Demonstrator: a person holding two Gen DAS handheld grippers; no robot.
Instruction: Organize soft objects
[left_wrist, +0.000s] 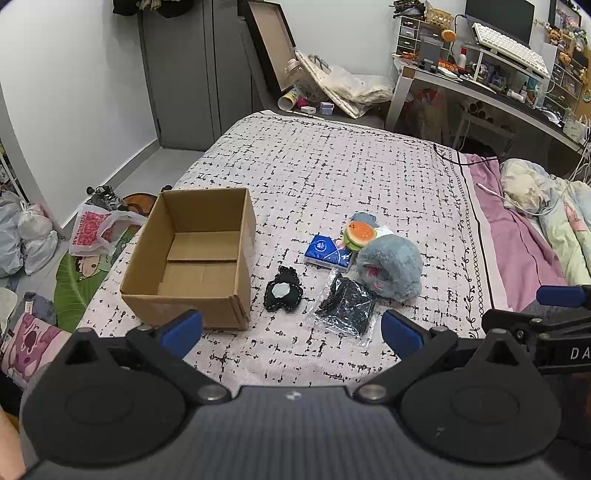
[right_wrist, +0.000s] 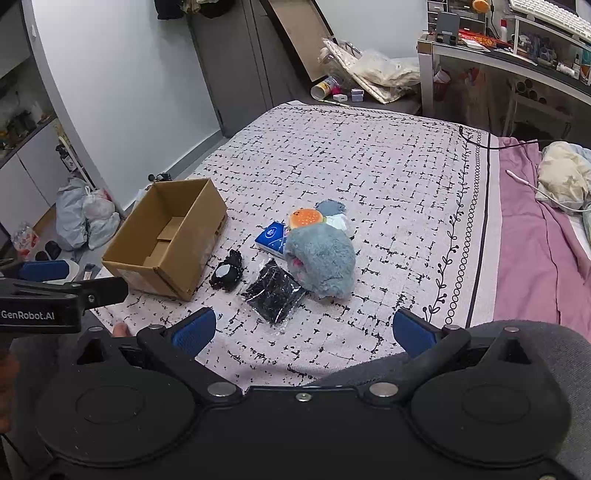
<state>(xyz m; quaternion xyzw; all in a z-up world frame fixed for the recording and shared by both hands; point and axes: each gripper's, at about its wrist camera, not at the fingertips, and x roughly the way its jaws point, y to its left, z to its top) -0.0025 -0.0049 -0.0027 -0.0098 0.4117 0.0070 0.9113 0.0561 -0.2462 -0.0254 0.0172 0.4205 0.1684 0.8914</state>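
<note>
Box: empty cardboard box (left_wrist: 192, 254), left of centre on the checked bedspread (left_wrist: 332, 166).
Soft objects: grey plush (left_wrist: 391, 266) and others, centre, just right.
Room: desk (left_wrist: 480, 85) upper right.
Tongs: left gripper (left_wrist: 291, 330), right gripper (right_wrist: 304, 330) wide, empty.

An open brown box (left_wrist: 192, 258) sits empty on the bed. Beside it lie a small black plush (left_wrist: 282, 291), a clear bag of black cloth (left_wrist: 347, 304), a blue tissue pack (left_wrist: 327, 253), a fluffy grey-blue toy (left_wrist: 391, 266) and an orange burger toy (left_wrist: 359, 233).
</note>
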